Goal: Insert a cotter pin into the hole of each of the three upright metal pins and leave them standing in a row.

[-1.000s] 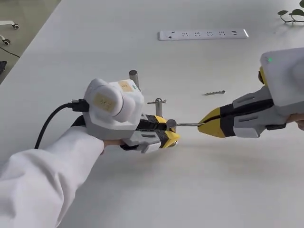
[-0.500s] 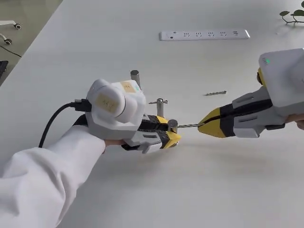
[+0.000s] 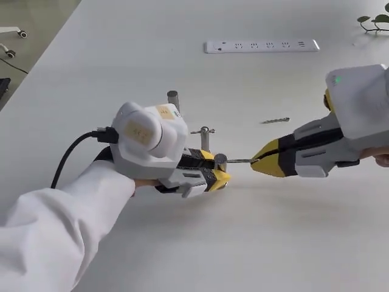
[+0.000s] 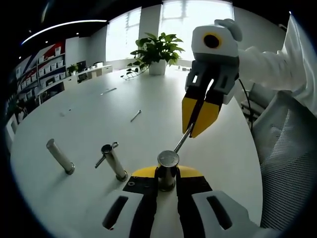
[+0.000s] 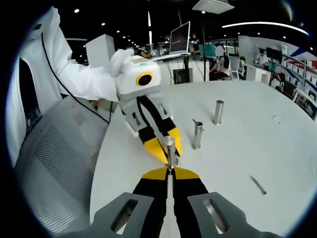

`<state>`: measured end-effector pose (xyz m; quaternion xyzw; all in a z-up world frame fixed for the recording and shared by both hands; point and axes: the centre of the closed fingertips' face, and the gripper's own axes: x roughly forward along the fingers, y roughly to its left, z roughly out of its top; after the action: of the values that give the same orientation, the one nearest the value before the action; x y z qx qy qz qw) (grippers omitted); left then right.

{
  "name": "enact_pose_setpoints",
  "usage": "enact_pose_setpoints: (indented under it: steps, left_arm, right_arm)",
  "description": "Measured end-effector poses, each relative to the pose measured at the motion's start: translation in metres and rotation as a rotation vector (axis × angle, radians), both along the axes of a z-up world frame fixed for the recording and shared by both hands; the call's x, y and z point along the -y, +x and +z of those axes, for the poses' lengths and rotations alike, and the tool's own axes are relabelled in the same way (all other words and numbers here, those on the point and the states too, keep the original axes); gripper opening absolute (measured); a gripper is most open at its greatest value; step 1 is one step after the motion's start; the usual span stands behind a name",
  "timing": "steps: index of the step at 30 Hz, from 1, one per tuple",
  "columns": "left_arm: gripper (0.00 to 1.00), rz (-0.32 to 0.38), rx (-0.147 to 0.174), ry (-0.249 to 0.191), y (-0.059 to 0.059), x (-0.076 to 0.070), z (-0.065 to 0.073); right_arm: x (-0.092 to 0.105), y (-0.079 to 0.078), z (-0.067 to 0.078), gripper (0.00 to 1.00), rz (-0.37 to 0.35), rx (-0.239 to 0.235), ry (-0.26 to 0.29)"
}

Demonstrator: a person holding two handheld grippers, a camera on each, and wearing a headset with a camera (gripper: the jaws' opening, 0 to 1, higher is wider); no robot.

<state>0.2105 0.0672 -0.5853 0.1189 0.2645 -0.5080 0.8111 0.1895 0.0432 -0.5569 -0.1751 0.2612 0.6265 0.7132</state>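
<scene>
My left gripper [image 3: 217, 173] is shut on the nearest upright metal pin [image 3: 220, 160], holding it low on its shaft [image 4: 167, 168]. From the right, my right gripper [image 3: 254, 161] is shut on a thin cotter pin [image 3: 240, 160] whose free end meets the pin's head [image 5: 170, 147]. A second metal pin [image 3: 205, 137] stands just behind with a cotter pin [image 4: 106, 154] through its top. A third, bare metal pin [image 3: 173, 97] stands further back left. A spare cotter pin [image 3: 275, 120] lies flat on the white table [image 3: 200, 243].
A white power strip [image 3: 261, 45] lies at the table's far side and a potted plant [image 3: 374, 18] at the far right corner. A black cable [image 3: 67, 158] trails left from my left gripper. A white sleeve [image 3: 55, 237] covers the near left.
My right gripper has edged slightly left with the cotter pin, bringing its end closer to the held pin's head. The left gripper and the pins have stayed put.
</scene>
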Motion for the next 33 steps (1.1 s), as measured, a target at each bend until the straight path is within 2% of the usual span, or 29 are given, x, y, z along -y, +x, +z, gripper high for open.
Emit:
enact_pose_setpoints:
  steps: [9, 17, 20, 23, 24, 33]
  left_arm:
    - [0.12, 0.006, -0.005, -0.005, 0.001, 0.000, -0.002]
    - [0.12, 0.019, -0.016, -0.017, 0.001, -0.001, -0.004]
    - [0.12, 0.022, -0.018, -0.022, 0.001, -0.001, -0.004]
    - [0.13, 0.025, -0.022, -0.023, 0.001, -0.001, -0.004]
    - [0.13, 0.026, -0.022, -0.022, 0.001, -0.002, -0.004]
    - [0.14, 0.034, -0.038, -0.003, -0.001, -0.009, -0.010]
  right_arm:
    - [-0.016, 0.003, -0.007, 0.00, 0.029, -0.002, -0.011]
    - [-0.025, 0.002, -0.007, 0.00, 0.061, 0.020, -0.026]
    - [-0.028, 0.003, -0.002, 0.00, 0.058, 0.015, -0.002]
    - [-0.027, 0.004, 0.002, 0.11, 0.055, 0.031, 0.003]
    - [-0.026, 0.005, 0.001, 0.12, 0.053, 0.032, -0.001]
    - [-0.013, 0.002, -0.001, 0.03, 0.040, 0.004, -0.021]
